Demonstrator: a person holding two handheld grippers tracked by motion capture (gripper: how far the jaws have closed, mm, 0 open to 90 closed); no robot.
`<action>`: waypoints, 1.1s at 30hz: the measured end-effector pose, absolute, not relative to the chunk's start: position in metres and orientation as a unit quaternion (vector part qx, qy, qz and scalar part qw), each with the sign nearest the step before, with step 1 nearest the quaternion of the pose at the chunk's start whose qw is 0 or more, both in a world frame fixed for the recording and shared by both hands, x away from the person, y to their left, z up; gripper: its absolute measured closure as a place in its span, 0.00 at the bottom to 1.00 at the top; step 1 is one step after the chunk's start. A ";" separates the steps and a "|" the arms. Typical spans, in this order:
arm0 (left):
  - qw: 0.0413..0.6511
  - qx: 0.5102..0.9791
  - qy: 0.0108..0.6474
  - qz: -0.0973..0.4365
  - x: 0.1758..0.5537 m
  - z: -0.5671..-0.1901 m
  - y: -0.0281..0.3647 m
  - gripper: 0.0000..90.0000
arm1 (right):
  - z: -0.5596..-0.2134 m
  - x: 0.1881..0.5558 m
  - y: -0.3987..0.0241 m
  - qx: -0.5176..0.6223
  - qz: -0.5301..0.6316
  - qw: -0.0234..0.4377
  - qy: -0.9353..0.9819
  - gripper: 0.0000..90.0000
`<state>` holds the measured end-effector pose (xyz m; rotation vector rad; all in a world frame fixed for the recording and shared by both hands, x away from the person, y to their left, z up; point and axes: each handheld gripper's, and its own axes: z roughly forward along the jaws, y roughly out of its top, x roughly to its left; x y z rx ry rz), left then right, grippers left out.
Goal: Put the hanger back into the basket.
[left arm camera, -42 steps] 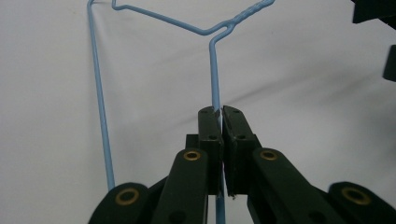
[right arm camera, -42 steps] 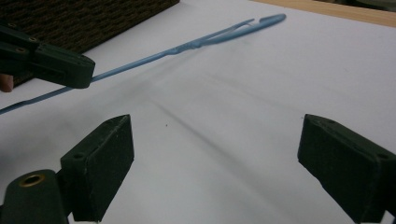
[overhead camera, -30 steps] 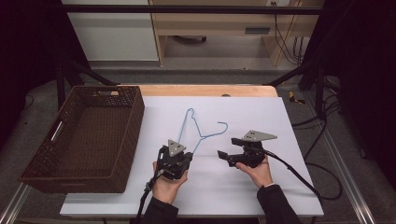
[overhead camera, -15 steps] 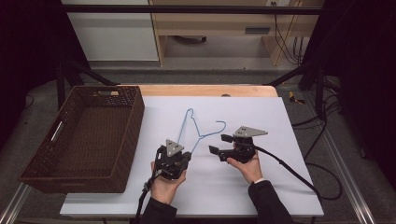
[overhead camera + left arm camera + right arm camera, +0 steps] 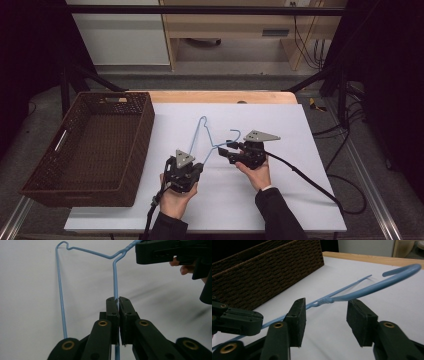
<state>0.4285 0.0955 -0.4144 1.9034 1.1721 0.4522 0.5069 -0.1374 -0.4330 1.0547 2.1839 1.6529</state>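
Observation:
A blue wire hanger [image 5: 202,131] lies on the white table [image 5: 290,150]. My left gripper [image 5: 194,164] is shut on one of its straight wires, which runs between the pressed pads [image 5: 118,300] toward the neck. My right gripper [image 5: 224,149] sits at the hanger's twisted neck [image 5: 325,300], below the hook [image 5: 392,277]. Its jaws have just been closing. The neck lies between the two pads [image 5: 298,317], with a gap on each side and no pad touching it.
A dark woven basket [image 5: 145,120] stands on the left of the table, close to the hanger's far corner. Its wall [image 5: 262,275] rises beyond my right gripper. Cables trail from both grippers toward the front edge. A wooden strip [image 5: 220,96] borders the table's far side.
My right gripper has moved left across the table to the hanger's neck, and its jaws stand narrower than before. The left gripper and the hanger have stayed in place.

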 end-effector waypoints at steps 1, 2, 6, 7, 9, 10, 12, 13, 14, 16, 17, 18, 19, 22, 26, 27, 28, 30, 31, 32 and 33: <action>0.415 0.761 0.466 0.180 0.428 -0.415 0.095 0.97 | -0.434 0.508 -0.137 0.358 0.561 0.101 0.740 0.62; 0.415 0.761 0.466 0.180 0.428 -0.415 0.095 0.97 | -0.434 0.508 -0.137 0.358 0.561 0.101 0.740 0.62; 0.413 0.762 0.466 0.179 0.429 -0.416 0.094 0.97 | -0.433 0.509 -0.138 0.356 0.565 0.099 0.738 0.73; 0.412 0.762 0.466 0.179 0.429 -0.416 0.094 0.97 | -0.433 0.509 -0.138 0.357 0.566 0.098 0.737 0.76; 0.412 0.763 0.465 0.179 0.429 -0.417 0.093 0.97 | -0.433 0.509 -0.138 0.355 0.565 0.093 0.738 0.79; 0.412 0.762 0.465 0.180 0.429 -0.417 0.093 0.97 | -0.433 0.509 -0.138 0.355 0.564 0.093 0.740 0.82; 0.409 0.764 0.465 0.180 0.428 -0.417 0.093 0.97 | -0.433 0.509 -0.138 0.356 0.563 0.092 0.741 0.85; 0.411 0.763 0.466 0.180 0.428 -0.418 0.093 0.97 | -0.433 0.510 -0.138 0.357 0.564 0.092 0.739 0.89; 0.411 0.763 0.466 0.180 0.428 -0.418 0.093 0.97 | -0.433 0.510 -0.138 0.357 0.564 0.092 0.739 0.89; 0.403 0.764 0.472 0.176 0.427 -0.418 0.093 0.97 | -0.433 0.510 -0.138 0.356 0.565 0.088 0.739 0.90; 0.409 0.764 0.466 0.179 0.428 -0.419 0.093 0.97 | -0.433 0.510 -0.138 0.356 0.566 0.087 0.738 0.90; 0.408 0.765 0.466 0.178 0.428 -0.420 0.093 0.97 | -0.434 0.510 -0.138 0.356 0.567 0.084 0.738 0.91; 0.407 0.765 0.466 0.178 0.428 -0.421 0.093 0.97 | -0.434 0.510 -0.138 0.355 0.567 0.083 0.739 0.91; 0.405 0.766 0.466 0.178 0.428 -0.422 0.093 0.97 | -0.434 0.509 -0.138 0.353 0.568 0.078 0.740 0.92; 0.400 0.770 0.464 0.177 0.428 -0.425 0.093 0.97 | -0.433 0.509 -0.138 0.348 0.570 0.073 0.740 0.94; 0.399 0.771 0.464 0.177 0.428 -0.425 0.092 0.97 | -0.433 0.509 -0.138 0.348 0.570 0.073 0.740 0.94; 0.398 0.771 0.464 0.177 0.428 -0.426 0.092 0.97 | -0.433 0.508 -0.138 0.347 0.571 0.073 0.740 0.94; 0.396 0.773 0.463 0.176 0.428 -0.427 0.091 0.96 | -0.433 0.508 -0.138 0.345 0.573 0.069 0.740 0.95; 0.395 0.774 0.463 0.175 0.429 -0.428 0.091 0.96 | -0.432 0.508 -0.138 0.341 0.577 0.066 0.739 0.96; 0.394 0.776 0.461 0.174 0.429 -0.430 0.090 0.96 | -0.432 0.507 -0.138 0.342 0.576 0.066 0.739 0.96; 0.394 0.776 0.461 0.174 0.429 -0.430 0.090 0.96 | -0.432 0.507 -0.138 0.342 0.576 0.066 0.739 0.96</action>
